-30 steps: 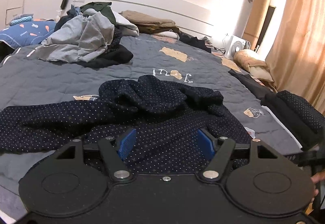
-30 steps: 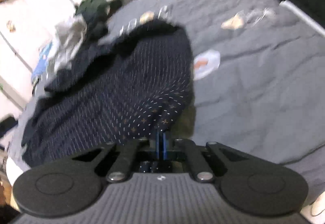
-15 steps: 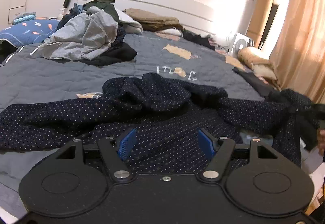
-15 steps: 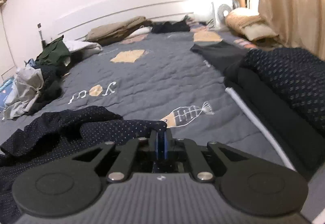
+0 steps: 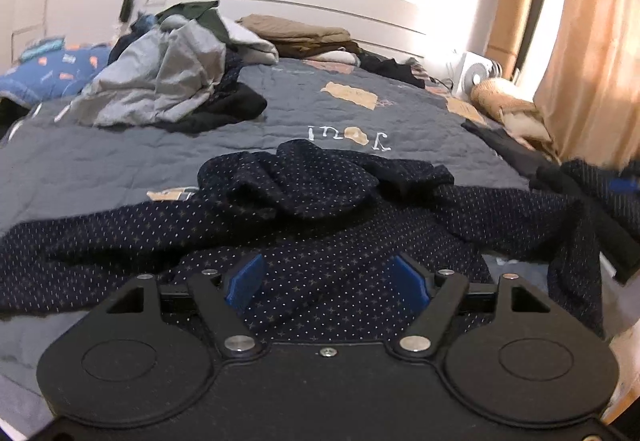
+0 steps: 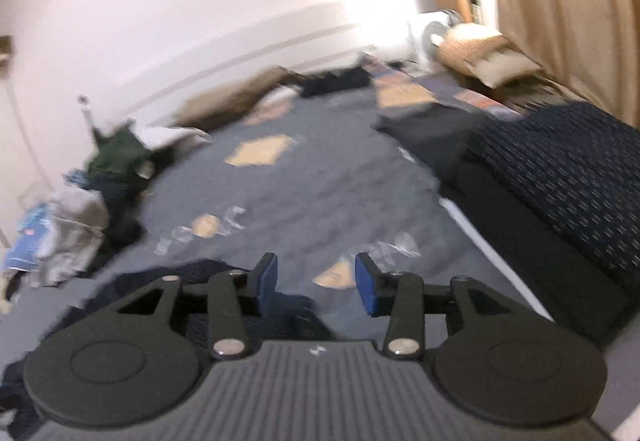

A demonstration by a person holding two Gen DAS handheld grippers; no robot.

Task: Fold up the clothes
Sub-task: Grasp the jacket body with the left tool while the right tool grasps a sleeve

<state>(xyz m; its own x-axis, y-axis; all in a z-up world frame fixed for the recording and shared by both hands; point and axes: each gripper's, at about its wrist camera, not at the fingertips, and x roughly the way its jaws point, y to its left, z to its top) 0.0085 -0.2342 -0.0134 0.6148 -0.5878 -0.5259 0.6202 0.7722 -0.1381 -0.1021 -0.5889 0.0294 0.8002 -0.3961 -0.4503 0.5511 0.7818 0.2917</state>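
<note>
A navy dotted garment lies crumpled and stretched sideways across the grey quilt. Its right end trails to the bed's right edge. My left gripper hovers low over the garment's near part. Its jaws are opening, and the blue pads stand wide apart with cloth under them, not pinched. In the blurred right wrist view my right gripper is raised above the quilt. Its jaws are opening with nothing between them. The garment lies below and to the left of it.
A heap of unfolded grey and dark clothes sits at the back left. Folded tan clothes lie by the headboard. Stacked dark folded clothes line the bed's right side. A white fan and a curtain stand beyond them.
My right gripper, shut on the garment's end earlier, lifted and let it go, and its jaws now stand apart. The garment's right end was drawn toward the right. The left gripper stayed put.
</note>
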